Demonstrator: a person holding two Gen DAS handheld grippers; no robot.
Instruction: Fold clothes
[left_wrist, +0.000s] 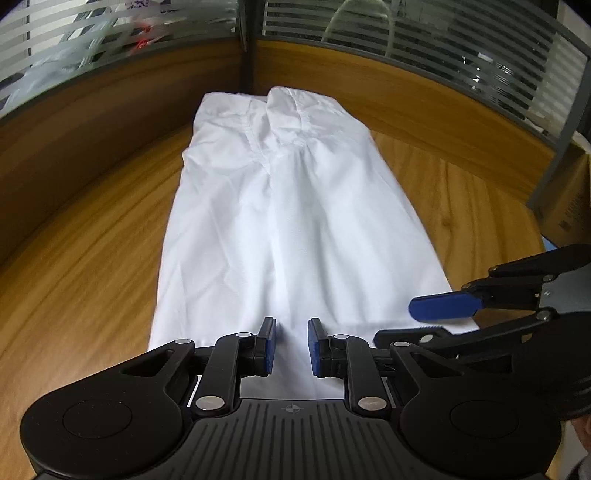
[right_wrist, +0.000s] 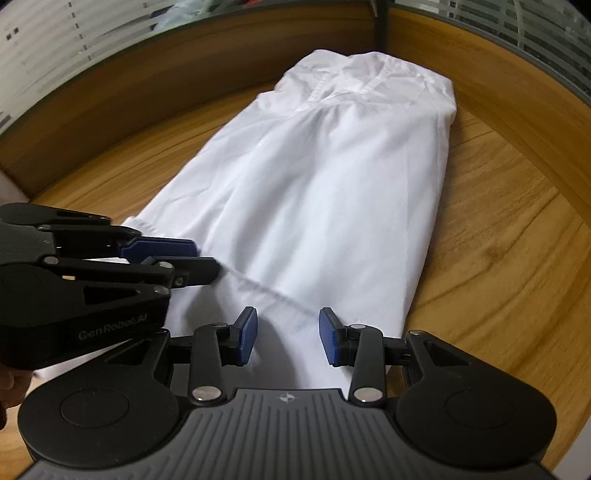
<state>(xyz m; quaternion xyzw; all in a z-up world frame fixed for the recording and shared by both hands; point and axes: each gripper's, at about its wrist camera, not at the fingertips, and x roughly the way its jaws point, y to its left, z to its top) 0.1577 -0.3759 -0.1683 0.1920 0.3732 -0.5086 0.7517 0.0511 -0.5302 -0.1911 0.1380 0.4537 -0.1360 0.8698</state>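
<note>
A white shirt (left_wrist: 295, 221) (right_wrist: 332, 192) lies on the wooden table (left_wrist: 92, 258) (right_wrist: 498, 258), folded lengthwise into a long strip with its collar at the far end. Both grippers hover over its near hem. My left gripper (left_wrist: 291, 343) (right_wrist: 208, 258) stands open by a narrow gap above the hem's left part, and only flat cloth shows below the gap. My right gripper (right_wrist: 288, 332) (left_wrist: 406, 321) is open wider over the hem's right corner, with nothing pinched. The two grippers sit close side by side.
Wooden partition walls (left_wrist: 110, 96) topped with striped frosted glass (left_wrist: 461, 48) enclose the table at the back and sides. A cardboard box (left_wrist: 569, 210) stands at the right. A hand (right_wrist: 11, 384) holds the left gripper. Bare tabletop flanks the shirt.
</note>
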